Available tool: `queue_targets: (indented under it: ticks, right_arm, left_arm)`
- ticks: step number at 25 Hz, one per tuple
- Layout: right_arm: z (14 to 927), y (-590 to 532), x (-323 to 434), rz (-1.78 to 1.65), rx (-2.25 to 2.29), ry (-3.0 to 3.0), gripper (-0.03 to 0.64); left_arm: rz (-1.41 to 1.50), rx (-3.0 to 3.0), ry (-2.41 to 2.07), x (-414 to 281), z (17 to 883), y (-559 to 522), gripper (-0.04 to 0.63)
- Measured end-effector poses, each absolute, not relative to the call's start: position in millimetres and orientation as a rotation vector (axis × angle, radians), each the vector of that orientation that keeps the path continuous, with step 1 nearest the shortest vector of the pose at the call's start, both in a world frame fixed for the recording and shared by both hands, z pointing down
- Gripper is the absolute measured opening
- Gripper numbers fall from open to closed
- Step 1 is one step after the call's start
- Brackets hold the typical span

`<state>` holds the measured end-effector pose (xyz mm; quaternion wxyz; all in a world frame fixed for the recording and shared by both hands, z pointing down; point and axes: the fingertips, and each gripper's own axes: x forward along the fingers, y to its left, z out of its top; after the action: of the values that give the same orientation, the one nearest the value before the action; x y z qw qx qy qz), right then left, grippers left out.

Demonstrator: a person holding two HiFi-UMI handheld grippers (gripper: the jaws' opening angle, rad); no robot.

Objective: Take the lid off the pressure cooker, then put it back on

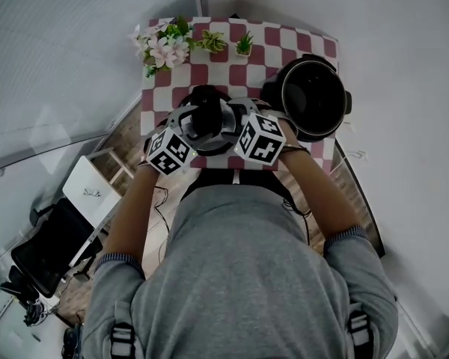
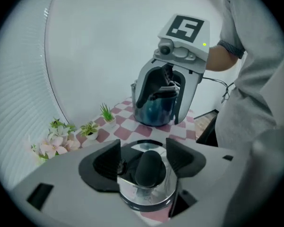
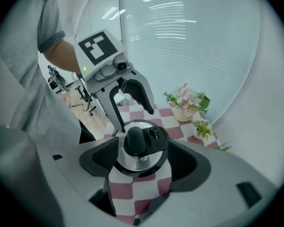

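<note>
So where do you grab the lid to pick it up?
Probably the black knob in the middle of the lid, coming from straight above. The lid lies flat on the table with the knob sticking up, so it is easy to pinch.

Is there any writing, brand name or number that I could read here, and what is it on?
No words, brands or numbers are readable in any view.
Left marker cube, right marker cube: black-and-white square patterns, not letters.
White stand beside the table: small dark marks, too small to read.
Lid, cooker: no label visible.
</note>
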<state>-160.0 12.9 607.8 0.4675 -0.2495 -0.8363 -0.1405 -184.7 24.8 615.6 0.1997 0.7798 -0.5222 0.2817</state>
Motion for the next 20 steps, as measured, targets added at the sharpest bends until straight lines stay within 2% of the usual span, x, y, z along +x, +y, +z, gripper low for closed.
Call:
queue_targets:
  ticks: [13, 20]
  right_arm:
    - [460, -37, -108, -0.235, -0.374, -2.587, 0.341]
    - [404, -52, -78, -0.180, -0.264, -2.924, 0.328]
  left_arm:
    - [0.268, 2.278, -1.849, -155, 470, -18, 0.327]
    - [0.089, 2.424, -1.922, -107, 407, -15, 0.327]
